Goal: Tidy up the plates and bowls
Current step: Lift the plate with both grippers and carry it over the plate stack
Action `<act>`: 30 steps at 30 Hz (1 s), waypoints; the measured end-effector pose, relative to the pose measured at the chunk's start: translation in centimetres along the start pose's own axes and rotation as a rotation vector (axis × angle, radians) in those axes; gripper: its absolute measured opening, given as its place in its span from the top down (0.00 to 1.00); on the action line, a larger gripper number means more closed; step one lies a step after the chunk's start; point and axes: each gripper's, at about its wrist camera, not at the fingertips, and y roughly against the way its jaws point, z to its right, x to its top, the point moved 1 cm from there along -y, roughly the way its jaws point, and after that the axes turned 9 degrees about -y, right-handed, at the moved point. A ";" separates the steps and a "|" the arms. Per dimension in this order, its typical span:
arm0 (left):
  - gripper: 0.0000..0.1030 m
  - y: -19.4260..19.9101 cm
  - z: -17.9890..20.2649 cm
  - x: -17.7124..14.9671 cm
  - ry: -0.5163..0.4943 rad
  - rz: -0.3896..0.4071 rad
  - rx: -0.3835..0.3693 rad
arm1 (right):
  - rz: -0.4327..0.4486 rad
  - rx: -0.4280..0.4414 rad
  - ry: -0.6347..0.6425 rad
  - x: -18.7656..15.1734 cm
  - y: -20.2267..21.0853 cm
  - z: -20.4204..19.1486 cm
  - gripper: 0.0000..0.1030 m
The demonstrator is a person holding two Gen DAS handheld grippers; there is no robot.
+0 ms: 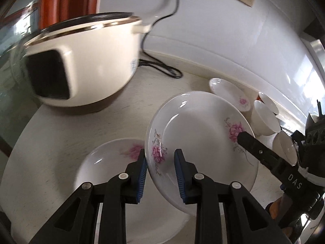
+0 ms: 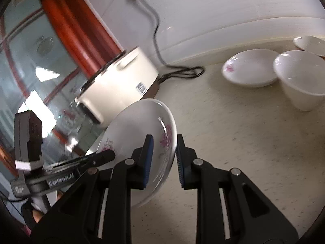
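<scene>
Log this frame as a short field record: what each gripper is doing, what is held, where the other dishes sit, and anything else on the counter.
held item: floral plate, tilted, off the counter
left gripper: fingers straddle the plate's near rim
right gripper: fingers straddle the opposite rim
below: second floral plate flat on counter
by the wall: shallow floral dish, white bowls
other: rice cooker with black cord

flowered plate (image 2: 140,130) tilted, right gripper (image 2: 163,158) jaws astride rim
</scene>
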 end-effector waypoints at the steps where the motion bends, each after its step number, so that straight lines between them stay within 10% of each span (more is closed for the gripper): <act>1: 0.73 0.0 -0.6 -0.3 0.011 -0.003 0.003 | -0.008 0.003 0.013 -0.2 -0.2 -0.3 0.75; 30: 0.73 2.2 -6.7 -5.8 0.056 -0.015 0.061 | -0.136 -0.030 0.253 -4.0 -3.3 -5.3 0.71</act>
